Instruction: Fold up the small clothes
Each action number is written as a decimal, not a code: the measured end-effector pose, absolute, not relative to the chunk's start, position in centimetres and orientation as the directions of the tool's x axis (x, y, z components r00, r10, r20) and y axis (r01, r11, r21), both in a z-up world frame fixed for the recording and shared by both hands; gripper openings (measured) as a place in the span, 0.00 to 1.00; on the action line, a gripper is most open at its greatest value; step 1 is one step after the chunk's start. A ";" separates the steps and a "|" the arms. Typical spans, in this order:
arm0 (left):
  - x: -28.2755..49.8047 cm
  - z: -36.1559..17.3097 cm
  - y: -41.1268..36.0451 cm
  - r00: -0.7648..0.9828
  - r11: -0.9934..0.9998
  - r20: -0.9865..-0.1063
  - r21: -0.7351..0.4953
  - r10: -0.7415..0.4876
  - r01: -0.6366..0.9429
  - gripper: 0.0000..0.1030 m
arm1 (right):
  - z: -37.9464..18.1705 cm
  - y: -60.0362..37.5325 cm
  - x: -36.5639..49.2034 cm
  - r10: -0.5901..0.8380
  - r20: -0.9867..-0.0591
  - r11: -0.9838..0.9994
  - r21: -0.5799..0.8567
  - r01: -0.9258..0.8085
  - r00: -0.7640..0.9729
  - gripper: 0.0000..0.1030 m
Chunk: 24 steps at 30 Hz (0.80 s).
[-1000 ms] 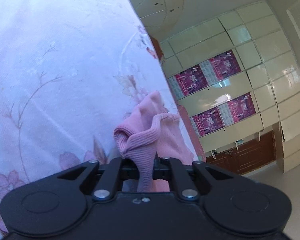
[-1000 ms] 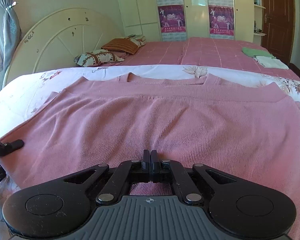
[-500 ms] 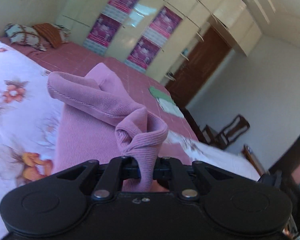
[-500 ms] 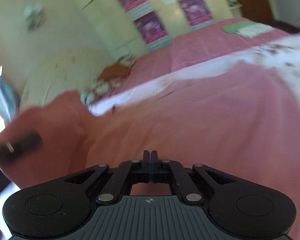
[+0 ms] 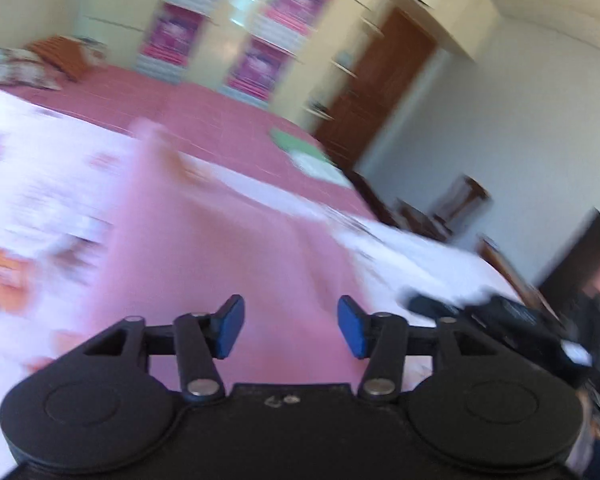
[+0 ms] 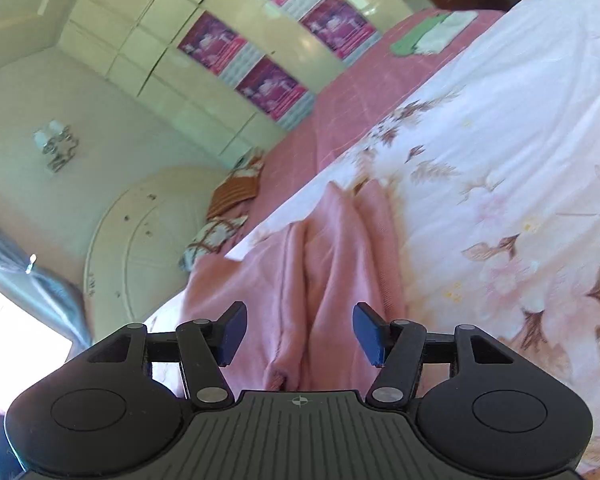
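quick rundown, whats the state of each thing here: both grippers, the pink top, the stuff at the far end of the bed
left gripper: jaws opening, nothing pinched between the blue pads
right gripper: jaws opening, pads clear of the cloth
pink sweater: lying on the floral sheet, bunched into long folds
green and white clothes: folded, lying at the far end of the bed
brown door: shut, as far as the blur shows

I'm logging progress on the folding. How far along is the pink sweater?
One lengthwise fold looks done: the pink sweater lies as a narrow, still rumpled strip on the floral sheet. Nothing is in hand: the left gripper and right gripper are opening, with no cloth pinched. Left: smoothing and folding it shorter.
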State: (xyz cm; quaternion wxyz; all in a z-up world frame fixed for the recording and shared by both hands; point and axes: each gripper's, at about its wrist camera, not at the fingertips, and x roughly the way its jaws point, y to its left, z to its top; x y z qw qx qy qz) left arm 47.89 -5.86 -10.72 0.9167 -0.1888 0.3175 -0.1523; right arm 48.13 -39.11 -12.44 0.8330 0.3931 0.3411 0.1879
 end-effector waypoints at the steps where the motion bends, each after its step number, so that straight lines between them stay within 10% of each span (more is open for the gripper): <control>1: 48.4 -10.9 -4.2 0.763 0.894 -0.542 -0.436 -0.351 0.102 0.51 | -12.5 -38.4 48.4 0.593 -0.424 0.623 0.780 -0.057 0.684 0.57; 8: 51.3 -14.5 0.3 0.688 0.893 -0.657 -0.449 -0.308 -0.029 0.55 | -14.7 -34.9 49.5 0.657 -0.479 0.631 0.772 -0.078 0.582 0.49; 24: 50.9 -14.1 3.5 0.718 0.860 -0.609 -0.510 -0.337 -0.029 0.56 | -13.9 -29.5 49.7 0.564 -0.608 0.796 0.580 -0.173 0.559 0.37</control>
